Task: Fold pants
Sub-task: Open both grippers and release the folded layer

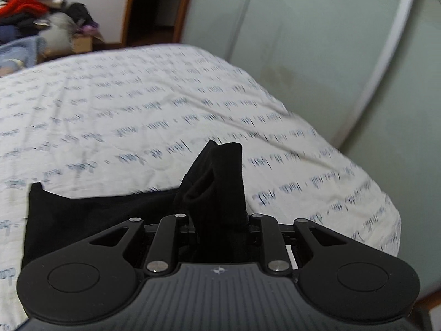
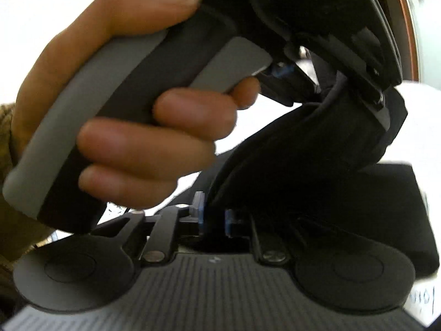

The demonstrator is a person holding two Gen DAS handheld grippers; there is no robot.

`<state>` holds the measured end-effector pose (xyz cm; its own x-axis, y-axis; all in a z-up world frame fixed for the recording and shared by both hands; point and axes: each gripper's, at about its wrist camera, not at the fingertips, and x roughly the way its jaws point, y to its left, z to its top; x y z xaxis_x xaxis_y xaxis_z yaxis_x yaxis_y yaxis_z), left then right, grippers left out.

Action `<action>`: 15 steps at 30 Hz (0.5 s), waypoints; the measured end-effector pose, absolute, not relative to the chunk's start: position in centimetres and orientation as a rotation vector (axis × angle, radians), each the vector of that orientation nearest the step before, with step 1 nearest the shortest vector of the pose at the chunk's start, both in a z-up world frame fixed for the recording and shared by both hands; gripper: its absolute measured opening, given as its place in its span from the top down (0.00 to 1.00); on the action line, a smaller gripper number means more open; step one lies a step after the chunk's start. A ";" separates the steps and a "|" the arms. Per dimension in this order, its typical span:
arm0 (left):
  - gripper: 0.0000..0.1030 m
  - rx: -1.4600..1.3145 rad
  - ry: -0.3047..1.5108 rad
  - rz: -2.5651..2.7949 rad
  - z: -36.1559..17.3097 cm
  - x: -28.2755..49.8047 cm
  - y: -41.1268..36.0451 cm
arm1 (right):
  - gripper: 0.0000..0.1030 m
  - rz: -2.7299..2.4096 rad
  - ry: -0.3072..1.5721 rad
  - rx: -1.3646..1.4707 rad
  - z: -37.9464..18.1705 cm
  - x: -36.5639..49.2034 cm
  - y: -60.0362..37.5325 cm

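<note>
Covering the bed [image 1: 124, 104] beside pale wardrobe doors [image 1: 303, 41], a script-printed sheet [image 1: 165, 88] bears black pants [image 1: 217, 182] both tools pinch.

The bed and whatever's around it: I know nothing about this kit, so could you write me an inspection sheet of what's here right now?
Surface: bed under a white sheet printed with blue script, slightly wrinkled.
Job's things: black pants, partly lying on the sheet, one bunched end lifted.
Clutter: clothes pile and cardboard box beyond the bed's far edge.
Grippers: left gripper shut on the pants' bunched end, a hand around its handle; right gripper has black cloth running between its blue pads, grip unclear.
Cables: nothing seen.
Surroundings: pale green wardrobe doors beside the bed; dark doorway with a wooden frame.
</note>
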<state>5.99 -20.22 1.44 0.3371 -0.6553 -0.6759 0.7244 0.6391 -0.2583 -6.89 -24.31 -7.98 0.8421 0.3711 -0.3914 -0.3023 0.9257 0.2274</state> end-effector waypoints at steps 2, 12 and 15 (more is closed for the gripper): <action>0.77 0.088 0.879 -0.910 0.6 6.5 -20.6 | 0.68 0.358 0.481 0.193 -8.2 -7.1 -25.6; 0.09 -0.037 0.835 -1.007 1.8 6.0 -20.1 | 0.49 0.175 0.513 0.334 -7.4 -11.9 -35.9; 0.09 -0.017 0.746 -1.009 2.7 5.2 -20.5 | 0.43 0.100 0.494 0.401 -7.6 -12.7 -37.9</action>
